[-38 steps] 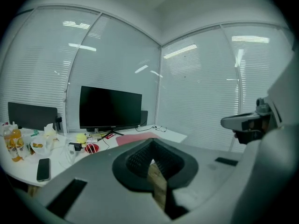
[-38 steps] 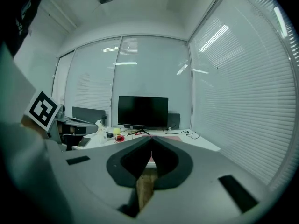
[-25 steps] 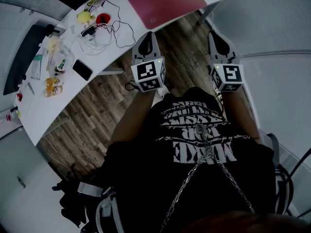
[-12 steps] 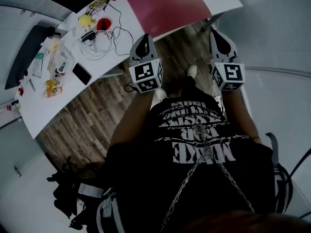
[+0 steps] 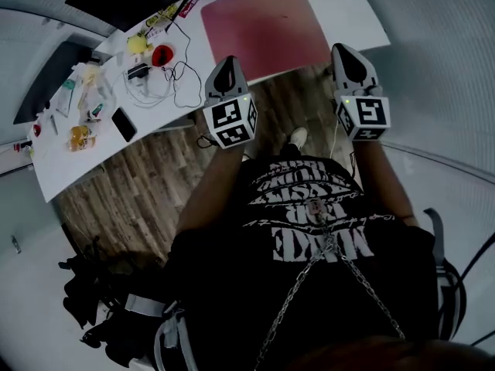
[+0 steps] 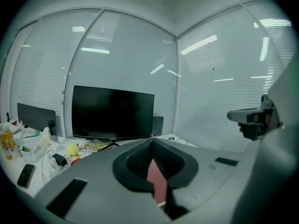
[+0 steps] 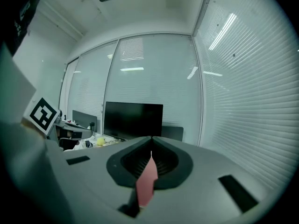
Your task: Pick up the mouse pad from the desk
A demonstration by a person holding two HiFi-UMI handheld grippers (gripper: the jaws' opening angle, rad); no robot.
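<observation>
We log the mouse pad [image 5: 267,33]: dull red, flat, rectangular with rounded corners. It lies on the white desk [image 5: 85,165], just ahead of the left gripper [image 5: 227,62] and ahead-left of the right gripper [image 5: 346,51]. Both grippers have their jaws together, with nothing held. In each gripper view, a red sliver of pad shows beyond the jaws.

Matt mouse pad [image 5: 267,33] on a smooth, white desk [image 5: 85,161].
</observation>
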